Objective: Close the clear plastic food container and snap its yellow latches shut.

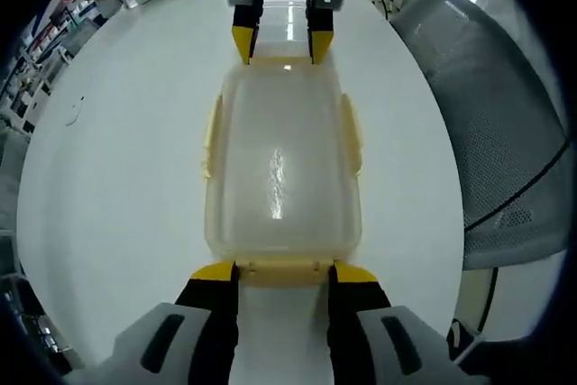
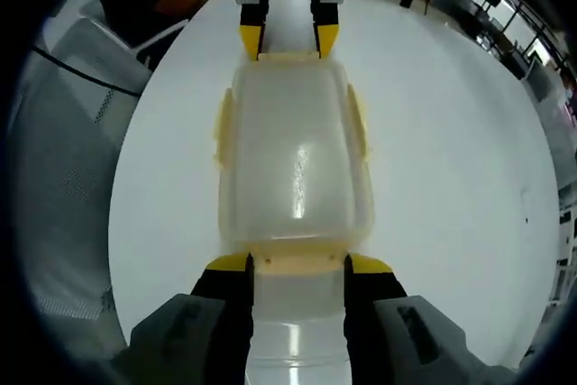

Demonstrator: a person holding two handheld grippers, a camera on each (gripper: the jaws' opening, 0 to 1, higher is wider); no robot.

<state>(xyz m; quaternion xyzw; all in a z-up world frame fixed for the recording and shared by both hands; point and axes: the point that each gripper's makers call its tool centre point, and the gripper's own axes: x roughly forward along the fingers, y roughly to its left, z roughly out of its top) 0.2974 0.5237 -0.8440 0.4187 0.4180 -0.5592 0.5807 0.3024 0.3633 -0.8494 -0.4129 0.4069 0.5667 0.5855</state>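
Clear plastic container (image 1: pixel 282 169), four latches (image 1: pixel 213 137)

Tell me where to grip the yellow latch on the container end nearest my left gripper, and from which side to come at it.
Grip the end latch by its flap edge, coming straight in along the white table from that short end. It sits between the left gripper tips, jutting out from the lidded container. The right gripper sits at the far end, likely steadying it.

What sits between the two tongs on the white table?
The clear plastic food container, spanning the left tongs to the right tongs, in both gripper views.
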